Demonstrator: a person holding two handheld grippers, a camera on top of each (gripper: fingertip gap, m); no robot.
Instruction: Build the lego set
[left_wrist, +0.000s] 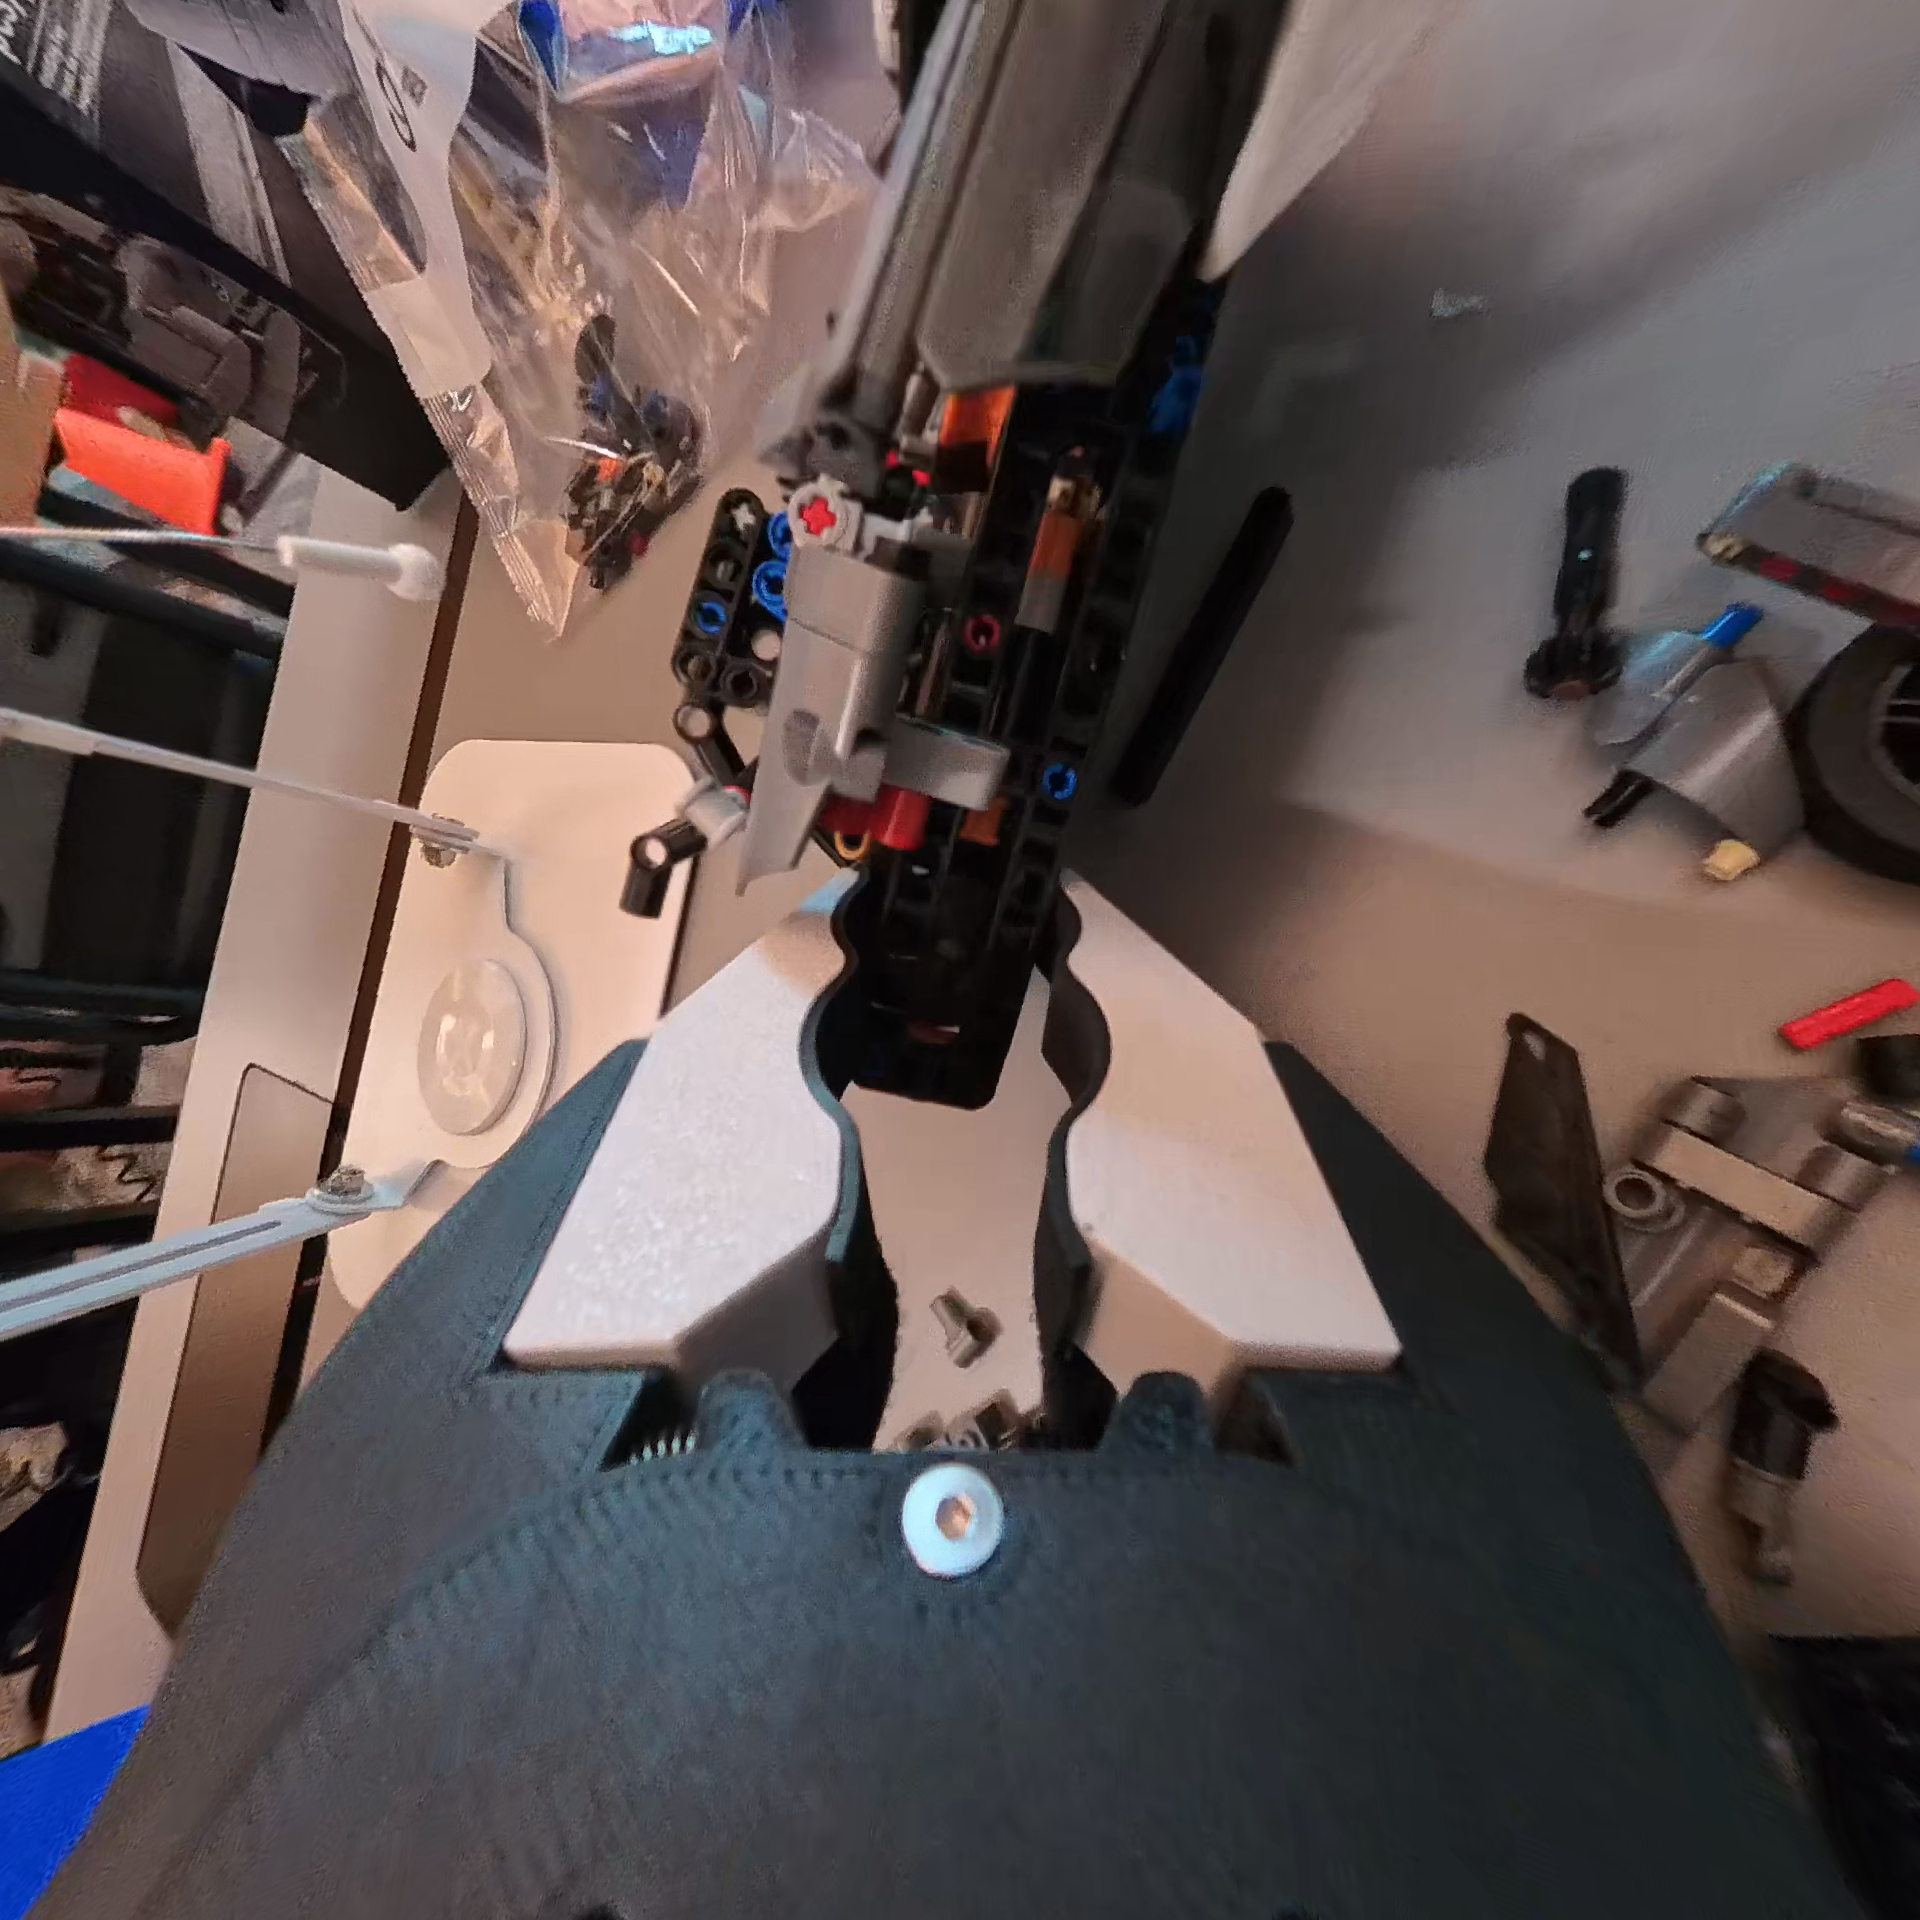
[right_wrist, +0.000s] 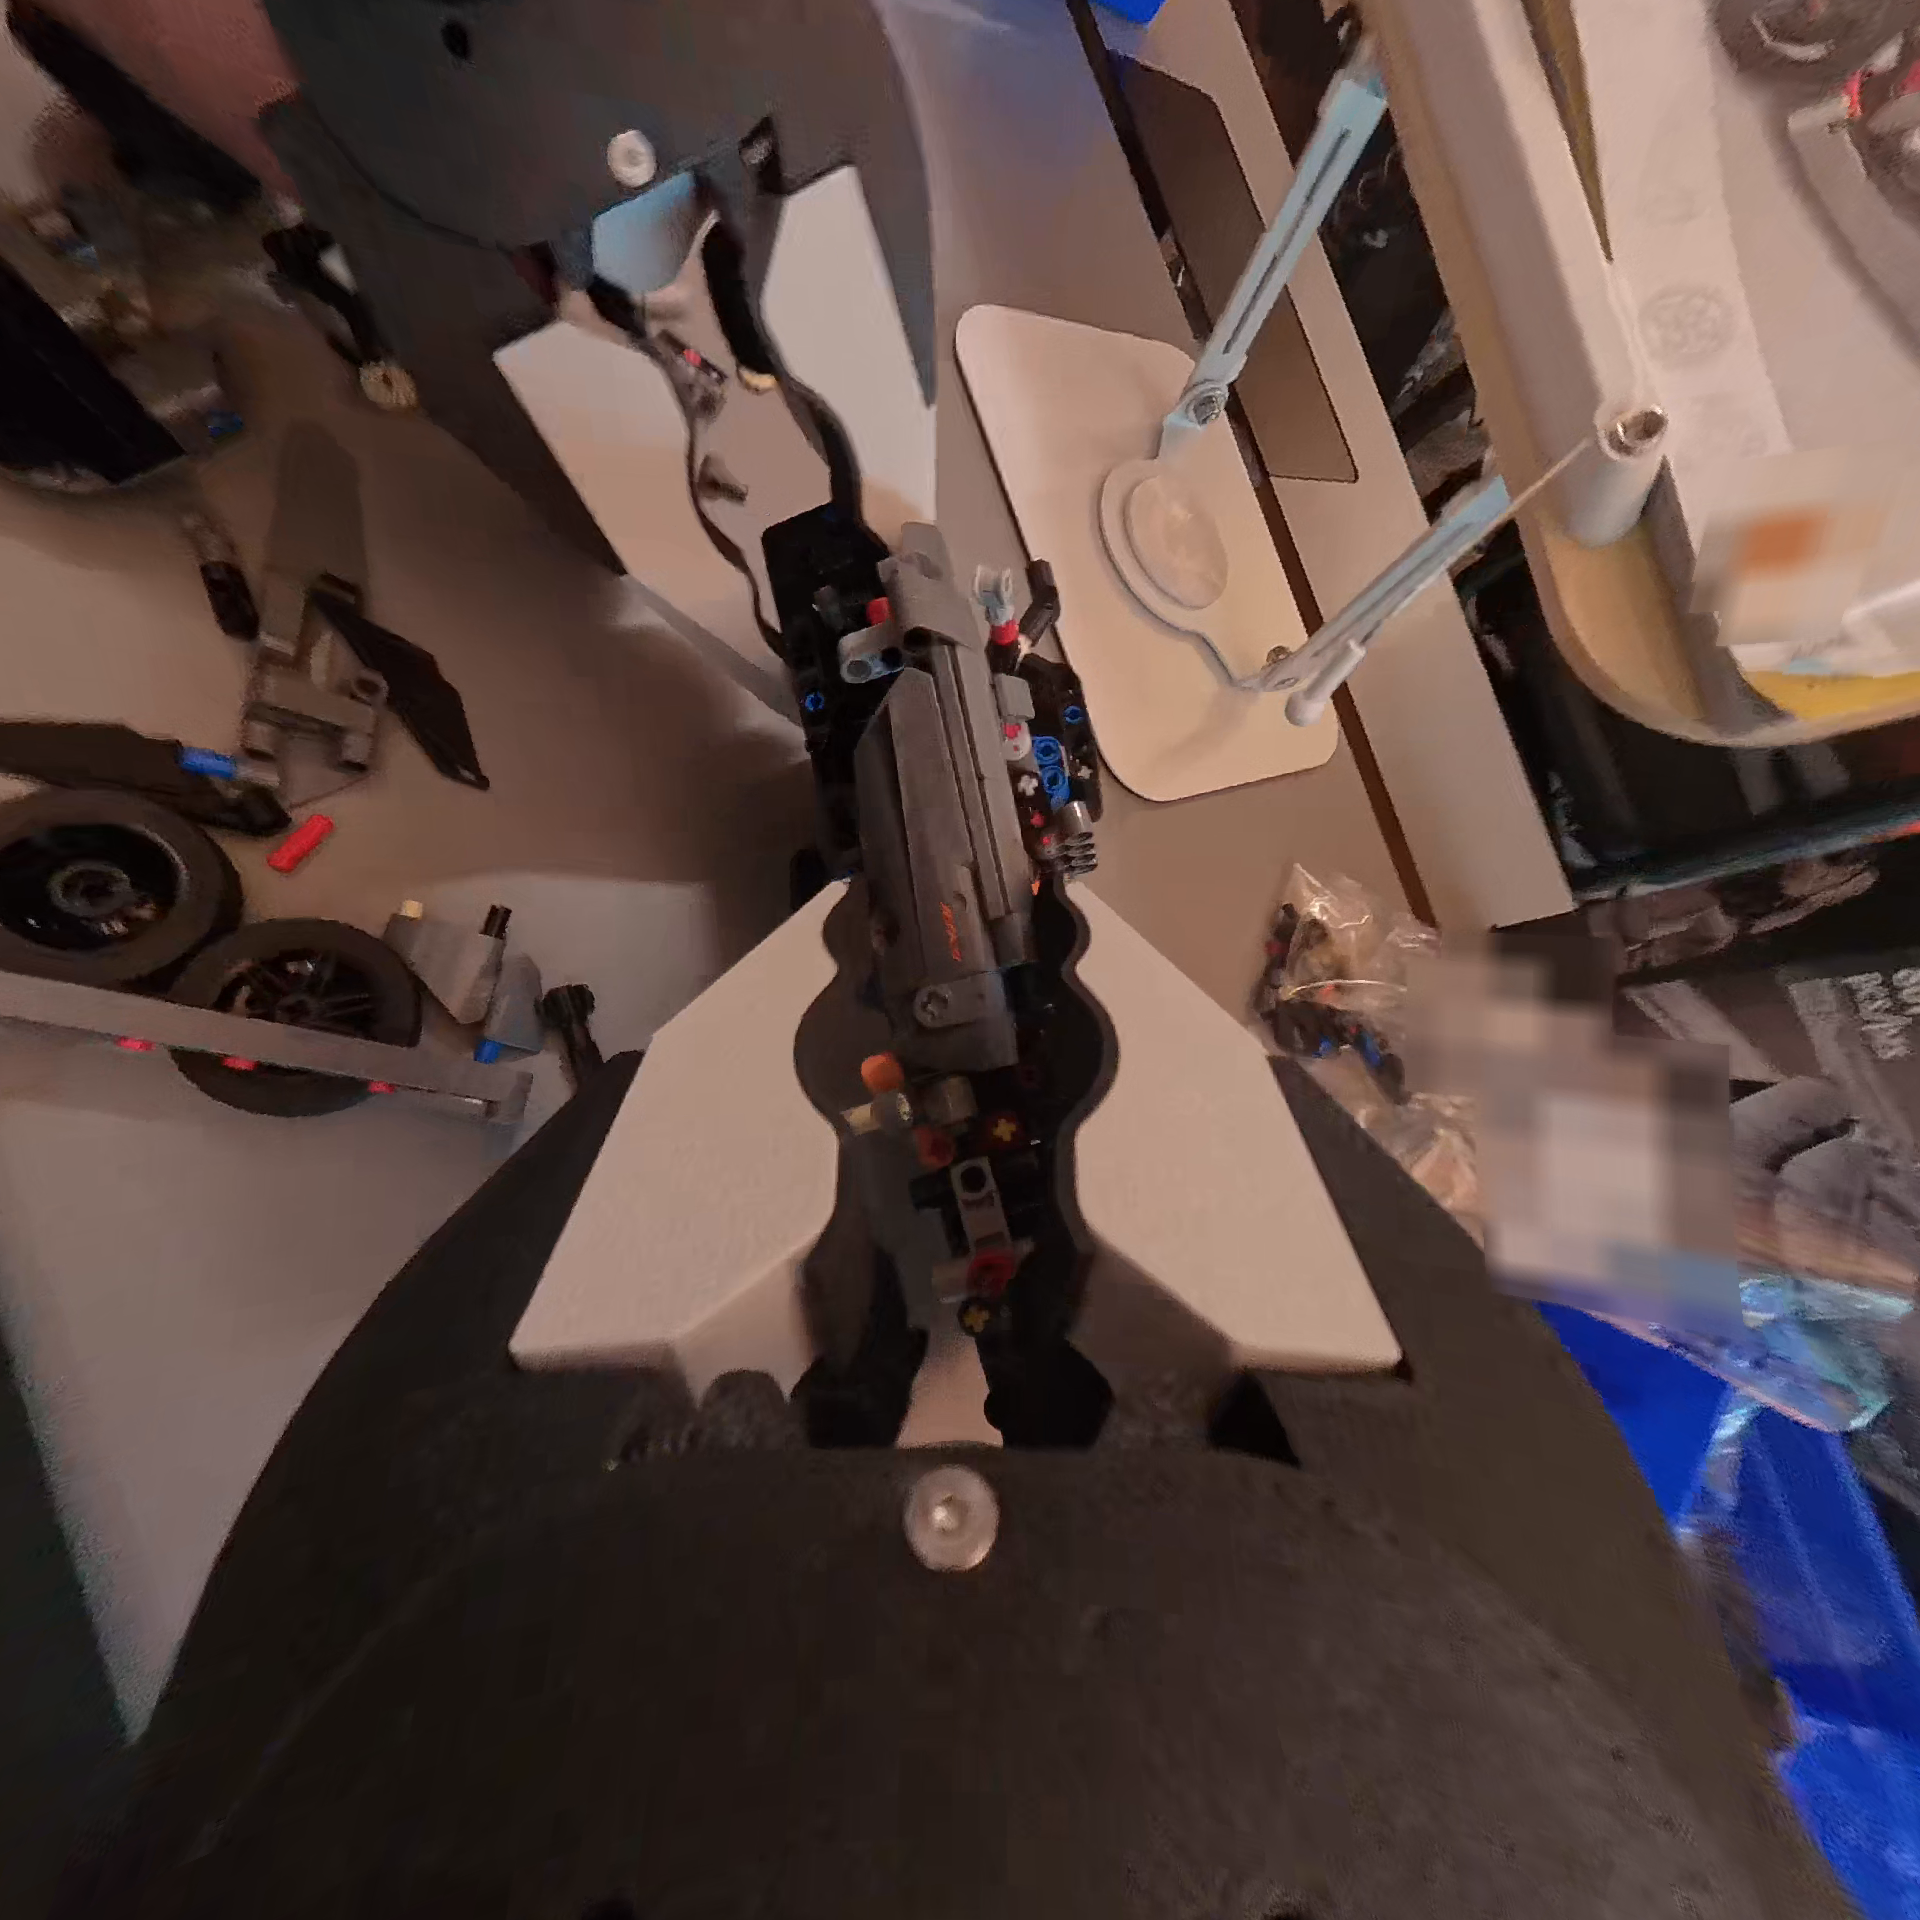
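While both grippers clamp the half-built lego model (right_wrist: 940, 831) from opposite ends, it hangs above the table (right_wrist: 623, 935): the left gripper (left_wrist: 945, 997) is closed on its black frame, the right gripper (right_wrist: 951, 1039) on its grey-panelled end. This looks like a mid-assembly repositioning step. Next, 1 gripper probably must let go to fetch a loose part, such as the 2 wheels (right_wrist: 208, 935).

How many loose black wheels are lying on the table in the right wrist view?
2. One wheel lies at the left edge of the table; the second wheel lies beside it, nearer the right gripper, partly behind a grey beam. Others may lie out of view.
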